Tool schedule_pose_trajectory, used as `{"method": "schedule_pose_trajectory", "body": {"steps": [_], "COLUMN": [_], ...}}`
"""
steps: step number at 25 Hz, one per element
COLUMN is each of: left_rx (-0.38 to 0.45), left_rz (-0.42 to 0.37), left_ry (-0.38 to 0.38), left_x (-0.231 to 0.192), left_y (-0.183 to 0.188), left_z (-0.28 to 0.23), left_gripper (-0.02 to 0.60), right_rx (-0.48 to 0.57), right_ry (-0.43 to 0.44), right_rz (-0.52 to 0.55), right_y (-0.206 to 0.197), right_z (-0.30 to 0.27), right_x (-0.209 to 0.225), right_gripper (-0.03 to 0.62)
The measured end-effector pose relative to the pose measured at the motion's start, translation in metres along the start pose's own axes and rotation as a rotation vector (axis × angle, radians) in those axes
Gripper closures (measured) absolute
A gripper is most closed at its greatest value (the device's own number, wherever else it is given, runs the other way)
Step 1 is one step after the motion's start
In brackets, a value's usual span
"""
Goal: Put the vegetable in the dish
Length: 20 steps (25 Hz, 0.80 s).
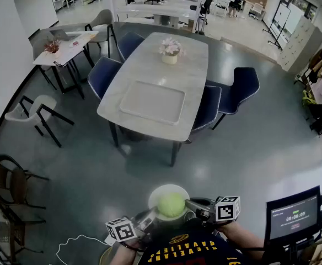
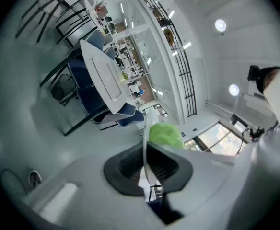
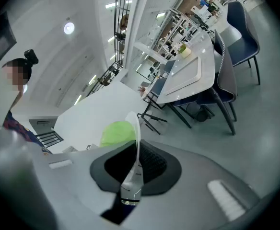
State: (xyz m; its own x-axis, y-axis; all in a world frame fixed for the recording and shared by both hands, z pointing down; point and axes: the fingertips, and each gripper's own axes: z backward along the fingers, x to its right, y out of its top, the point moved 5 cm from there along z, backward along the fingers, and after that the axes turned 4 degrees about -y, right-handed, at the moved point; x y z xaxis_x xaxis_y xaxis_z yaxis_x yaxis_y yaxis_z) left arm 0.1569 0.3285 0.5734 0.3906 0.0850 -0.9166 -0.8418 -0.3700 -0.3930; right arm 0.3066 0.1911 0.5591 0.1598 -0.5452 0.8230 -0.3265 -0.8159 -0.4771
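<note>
Green, round and leafy, the vegetable (image 1: 171, 204) sits in the white dish (image 1: 169, 188), at 6 o'clock of the head view, close before my chest and above the grey floor (image 1: 249, 153). My left gripper (image 1: 149, 218) takes the dish at its 8 o'clock edge, my right gripper (image 1: 194, 205) at its 3 o'clock edge. Left gripper view: jaws clenched on the thin white rim (image 2: 145, 150), seen edge-on, with the vegetable just beyond at 1 o'clock. Right gripper view: jaws likewise clamped on the rim, with the vegetable behind it at 11 o'clock. The dish hangs between both grippers and rests on nothing.

At 12 o'clock, well apart, stands the pale table (image 1: 191, 70), bearing a tray (image 1: 153, 102) and, beyond it, a flower pot (image 1: 170, 51); dark blue chairs (image 1: 235, 90) flank it.

Step in hand, as I judge it: the placing is done and the loaded dish is in transport. The next move would call for level, matched travel of both grippers toward the table, since a tilt or uneven pull could roll the vegetable out.
</note>
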Motion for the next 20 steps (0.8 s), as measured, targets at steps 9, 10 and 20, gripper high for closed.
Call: {"method": "schedule_pose_trajectory", "body": {"steps": [9, 10, 20], "left_rx": [-0.014, -0.013, -0.026], "left_rz": [-0.037, -0.038, 0.009], "left_ry": [0.023, 0.03, 0.081], "left_x": [0.085, 0.091, 0.14], "left_y": [-0.142, -0.161, -0.33], "left_z": [-0.008, -0.014, -0.038], "left_gripper": [0.569, 0.569, 0.57], "right_rx": [0.064, 0.07, 0.05], "right_ry": [0.043, 0.045, 0.054], "right_rz": [0.028, 0.029, -0.023], "right_y": [-0.091, -0.102, -0.205], "right_z": [0.14, 0.158, 0.296], "right_x": [-0.014, -0.01, 0.02], "right_gripper": [0.566, 0.566, 0.566]}}
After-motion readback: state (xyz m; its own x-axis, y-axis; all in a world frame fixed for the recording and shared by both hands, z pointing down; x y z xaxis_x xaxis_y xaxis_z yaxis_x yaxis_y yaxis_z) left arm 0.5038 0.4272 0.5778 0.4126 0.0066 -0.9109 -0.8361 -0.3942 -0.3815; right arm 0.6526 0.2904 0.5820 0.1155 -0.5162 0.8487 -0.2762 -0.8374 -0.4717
